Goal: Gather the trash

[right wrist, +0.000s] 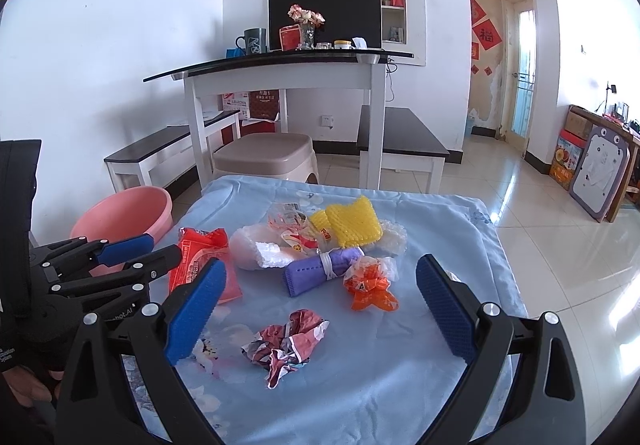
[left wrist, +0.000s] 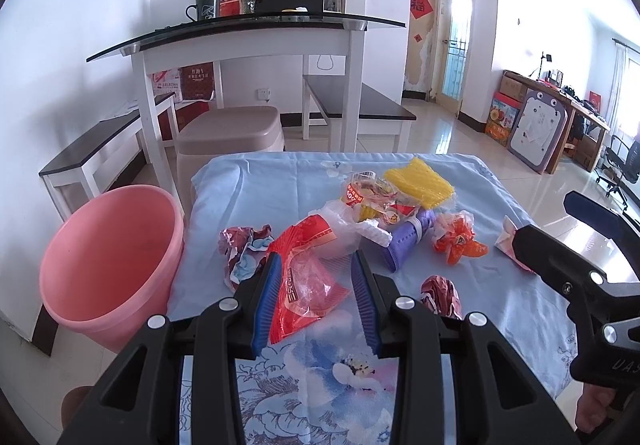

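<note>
Left gripper [left wrist: 316, 265] stands open, its 2 fingers on either side of the red wrapper [left wrist: 304, 277]. Right gripper [right wrist: 320, 293] is spread wide above the blue cloth [right wrist: 400, 365]. Pink bin [left wrist: 108, 257] sits left of the table. Crumpled wrapper [right wrist: 286, 345] lies nearest.

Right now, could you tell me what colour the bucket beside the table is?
The bucket is pink, clearest in the left wrist view.

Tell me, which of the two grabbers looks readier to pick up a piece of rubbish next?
Probably the left gripper: its open fingers already straddle the red wrapper, with the pink bin on its side. The right gripper hangs open above a crumpled wrapper.
</note>
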